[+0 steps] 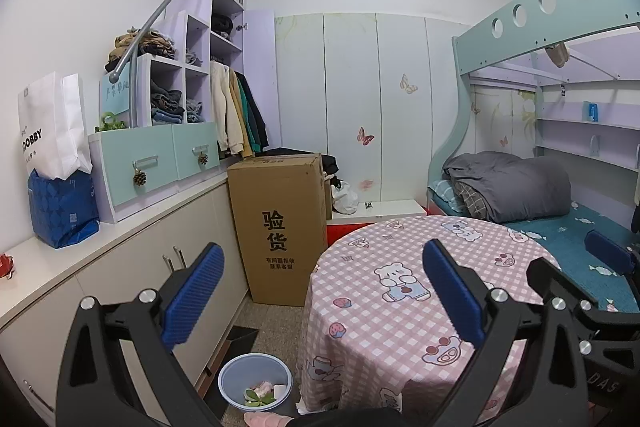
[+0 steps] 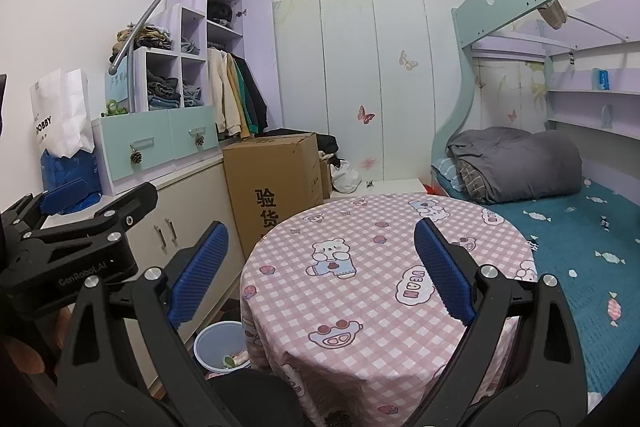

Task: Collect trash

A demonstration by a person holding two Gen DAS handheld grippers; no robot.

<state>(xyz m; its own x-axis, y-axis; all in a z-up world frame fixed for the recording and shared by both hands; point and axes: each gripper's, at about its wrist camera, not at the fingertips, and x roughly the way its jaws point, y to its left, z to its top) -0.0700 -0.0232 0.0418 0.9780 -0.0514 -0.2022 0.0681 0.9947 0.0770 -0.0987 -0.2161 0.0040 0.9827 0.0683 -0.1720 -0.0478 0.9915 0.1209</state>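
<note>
My left gripper (image 1: pixel 324 291) and right gripper (image 2: pixel 320 271) hold their fingers wide apart, empty. The blue bin (image 1: pixel 256 381) with scraps stands on the floor beside the table (image 2: pixel 380 267), partly hidden by the tablecloth.

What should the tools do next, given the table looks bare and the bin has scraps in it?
Probably pull both back and stop: the table shows only its checked cloth, the scraps sit in the blue bin on the floor, and the left tool and right tool are open, holding nothing.
</note>
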